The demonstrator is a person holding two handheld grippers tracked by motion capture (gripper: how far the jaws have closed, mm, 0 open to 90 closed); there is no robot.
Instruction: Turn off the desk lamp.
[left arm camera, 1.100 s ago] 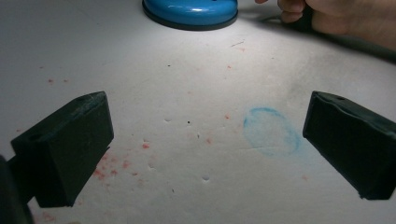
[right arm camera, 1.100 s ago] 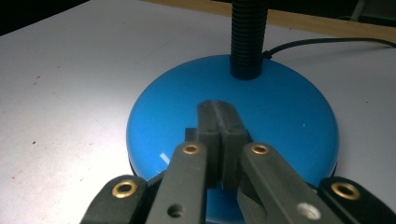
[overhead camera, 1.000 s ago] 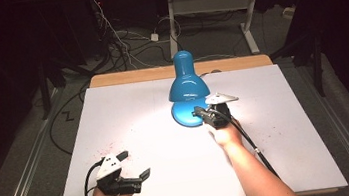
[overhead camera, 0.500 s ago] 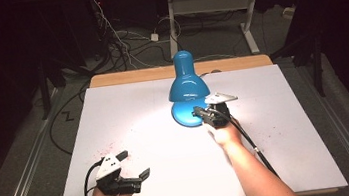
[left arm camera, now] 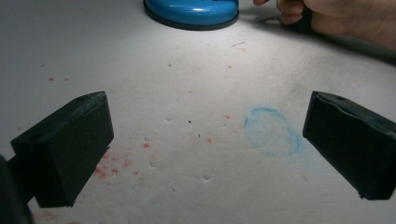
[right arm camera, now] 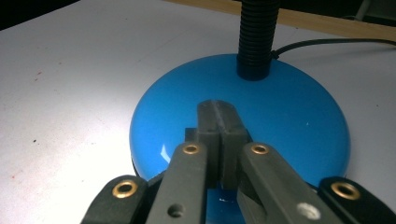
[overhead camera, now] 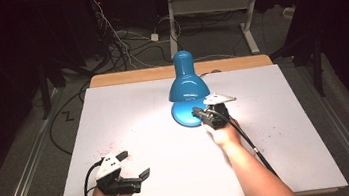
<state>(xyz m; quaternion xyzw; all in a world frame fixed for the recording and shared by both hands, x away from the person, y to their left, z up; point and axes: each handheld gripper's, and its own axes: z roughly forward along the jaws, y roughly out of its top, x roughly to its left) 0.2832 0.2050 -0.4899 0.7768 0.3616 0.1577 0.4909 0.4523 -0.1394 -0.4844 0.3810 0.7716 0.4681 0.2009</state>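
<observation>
**Blue lamp lit, right gripper on its base**

Blue and glossy, the lamp (overhead camera: 187, 84) stands at the table's (overhead camera: 114, 115) far middle, shade aimed down, casting light. The right gripper view adds its ribbed black neck (right arm camera: 256, 37), upright on the round base (right arm camera: 289, 116). The right gripper (right arm camera: 219, 116), jaws pressed together and holding nothing, sits over that base. The left gripper (overhead camera: 130, 166), near the lamp's front left, gapes wide, empty.

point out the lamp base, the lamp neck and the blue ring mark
lamp base (right arm camera: 289, 116), right gripper view, its blue dome
lamp neck (right arm camera: 258, 32), right gripper view, its ribbed black stem
blue ring mark (left arm camera: 272, 131), left gripper view, its middle
</observation>
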